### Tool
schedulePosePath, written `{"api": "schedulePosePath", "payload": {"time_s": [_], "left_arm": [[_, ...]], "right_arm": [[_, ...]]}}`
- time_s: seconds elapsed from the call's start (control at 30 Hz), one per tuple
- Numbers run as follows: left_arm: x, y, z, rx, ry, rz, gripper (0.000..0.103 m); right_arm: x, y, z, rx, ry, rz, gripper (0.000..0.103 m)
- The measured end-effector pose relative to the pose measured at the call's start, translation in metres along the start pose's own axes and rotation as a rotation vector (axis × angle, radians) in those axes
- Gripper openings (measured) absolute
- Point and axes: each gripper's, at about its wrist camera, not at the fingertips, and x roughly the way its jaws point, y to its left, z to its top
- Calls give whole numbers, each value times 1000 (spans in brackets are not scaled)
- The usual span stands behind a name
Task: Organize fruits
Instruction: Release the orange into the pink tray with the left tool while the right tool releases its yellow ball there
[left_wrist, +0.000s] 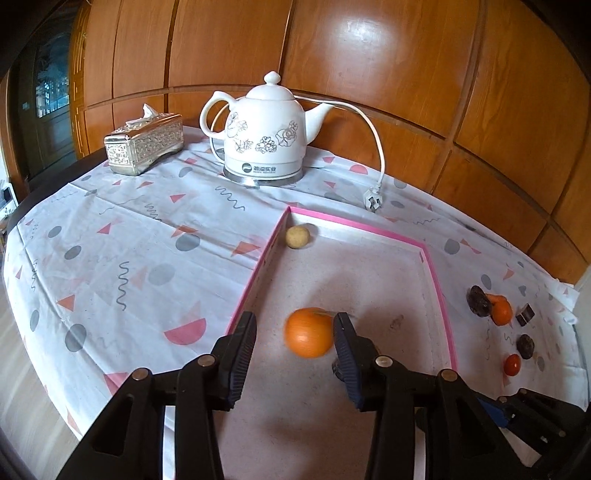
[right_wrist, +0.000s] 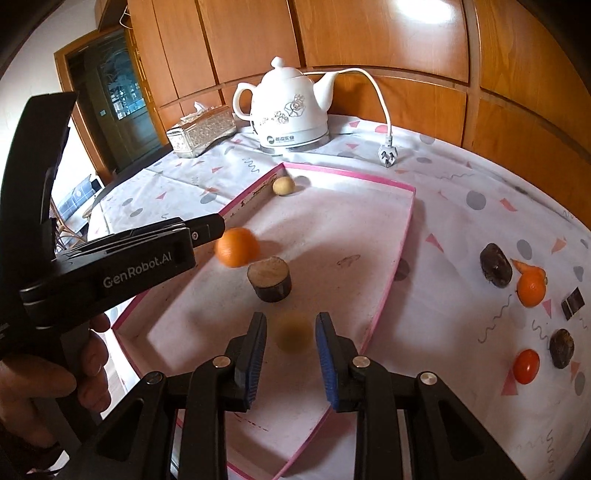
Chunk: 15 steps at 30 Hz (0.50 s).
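Wood-panelled wall behind a table under a patterned cloth (left_wrist: 122, 236). White kettle (left_wrist: 264, 129), its plug (left_wrist: 373, 201), silver tissue box (left_wrist: 144, 144) at rear. Pink-rimmed tray (left_wrist: 439, 291): pale round fruit (left_wrist: 297, 237) in far corner, blurred orange (left_wrist: 308, 332) between left gripper (left_wrist: 295, 325) fingers, jaws parted, unclamped. Right gripper (right_wrist: 291, 332): narrow gap, blurred yellowish fruit (right_wrist: 293, 332) between; grip unclear. Dark fruits, small oranges lie right of tray

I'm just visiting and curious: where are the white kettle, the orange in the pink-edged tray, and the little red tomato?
white kettle (left_wrist: 264, 133): left wrist view, on its flowered belly.
orange (left_wrist: 308, 332): left wrist view, middle of its peel, between the gripper fingers.
red tomato (right_wrist: 526, 366): right wrist view, centre of its skin.
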Motion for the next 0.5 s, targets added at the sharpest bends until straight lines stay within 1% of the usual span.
{"api": "schedulePosePath", "payload": {"time_s": [0.1, 0.33, 0.5], "left_arm": [[-3, -3, -2, 3, -5, -4, 47], [-9, -13, -8, 31, -10, -17, 48], [-14, -20, -11, 52, -18, -22, 50]], "right_arm": [[-1, 0, -3, 6, -2, -12, 28], [-8, -7, -7, 41, -19, -40, 28], [-14, -13, -10, 65, -37, -76, 28]]}}
